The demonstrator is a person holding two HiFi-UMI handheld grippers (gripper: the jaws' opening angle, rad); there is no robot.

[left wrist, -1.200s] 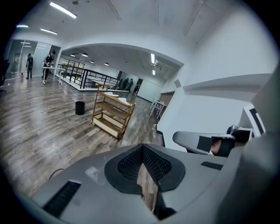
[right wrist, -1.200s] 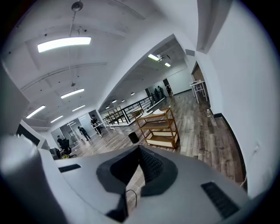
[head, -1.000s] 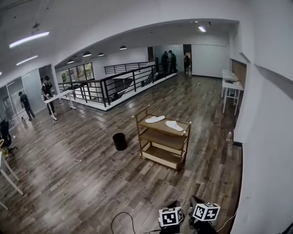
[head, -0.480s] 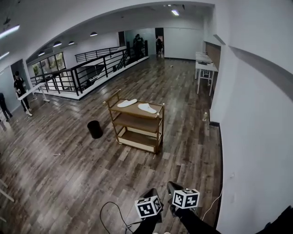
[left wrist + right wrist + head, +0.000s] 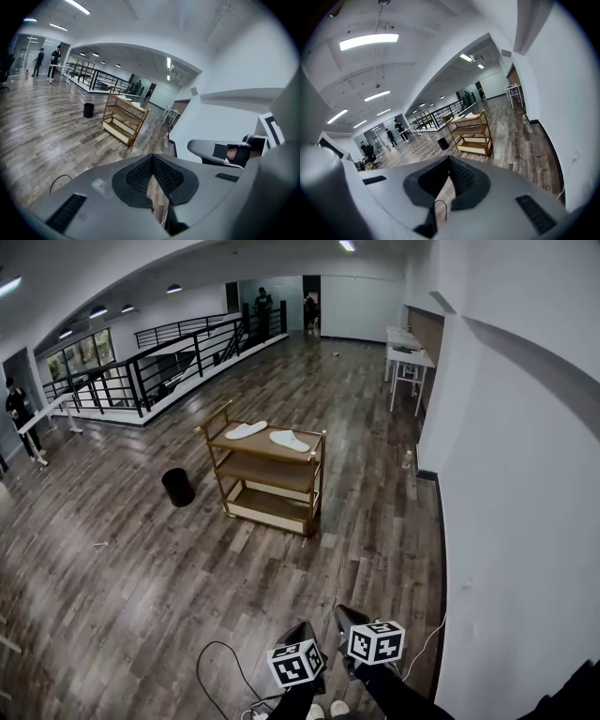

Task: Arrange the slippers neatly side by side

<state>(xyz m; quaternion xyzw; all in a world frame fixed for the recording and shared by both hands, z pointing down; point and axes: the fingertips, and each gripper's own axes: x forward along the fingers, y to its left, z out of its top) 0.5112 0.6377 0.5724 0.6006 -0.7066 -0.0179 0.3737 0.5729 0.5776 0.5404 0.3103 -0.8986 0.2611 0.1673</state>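
Two white slippers lie apart on the top shelf of a wooden cart (image 5: 272,486): the left slipper (image 5: 246,430) and the right slipper (image 5: 290,440), toes angled away from each other. The cart also shows far off in the left gripper view (image 5: 121,117) and in the right gripper view (image 5: 471,132). My left gripper (image 5: 307,632) and right gripper (image 5: 343,620) are at the bottom edge of the head view, held low and several steps from the cart. Both are shut with nothing between the jaws.
A black bin (image 5: 176,487) stands on the wood floor left of the cart. A black cable (image 5: 217,662) loops on the floor near my feet. A white wall (image 5: 506,521) runs along the right, with white tables (image 5: 408,362) behind. Black railings (image 5: 141,376) and a person (image 5: 19,413) are at the far left.
The cart has slid left and up in the head view and looks somewhat nearer. Both grippers shifted left at the bottom edge. Jaws stay shut.
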